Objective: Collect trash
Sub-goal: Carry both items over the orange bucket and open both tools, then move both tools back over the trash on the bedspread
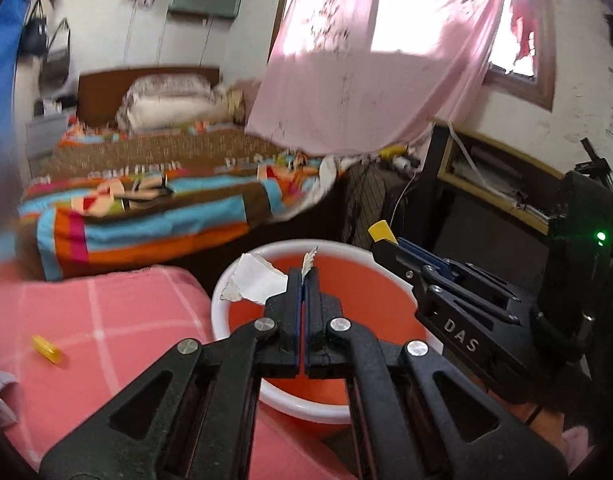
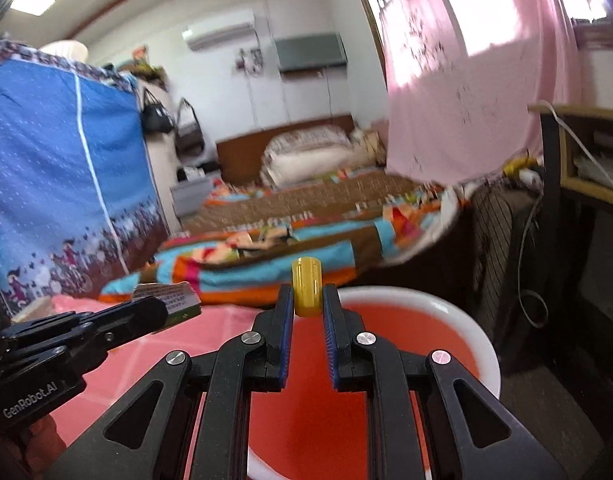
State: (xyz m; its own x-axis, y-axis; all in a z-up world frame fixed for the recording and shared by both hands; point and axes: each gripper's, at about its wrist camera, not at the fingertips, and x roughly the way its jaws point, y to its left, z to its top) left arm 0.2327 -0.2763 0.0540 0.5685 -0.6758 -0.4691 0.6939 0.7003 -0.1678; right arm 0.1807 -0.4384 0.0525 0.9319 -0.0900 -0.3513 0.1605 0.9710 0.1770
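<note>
Left claw (image 1: 305, 276) pinches torn paper (image 1: 255, 284); right claw (image 2: 306, 300) grips yellow cap (image 2: 306, 288), over red basin (image 2: 446, 308).

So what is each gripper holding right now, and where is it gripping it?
The left gripper pinches a torn paper scrap by its edge. The right gripper clamps a yellow cap by its sides. Both are above the red basin.

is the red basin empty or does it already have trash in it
Empty as far as shown: the red basin shows only bare red inside. The paper scrap and yellow cap are held above it; tools hide the near part.
</note>
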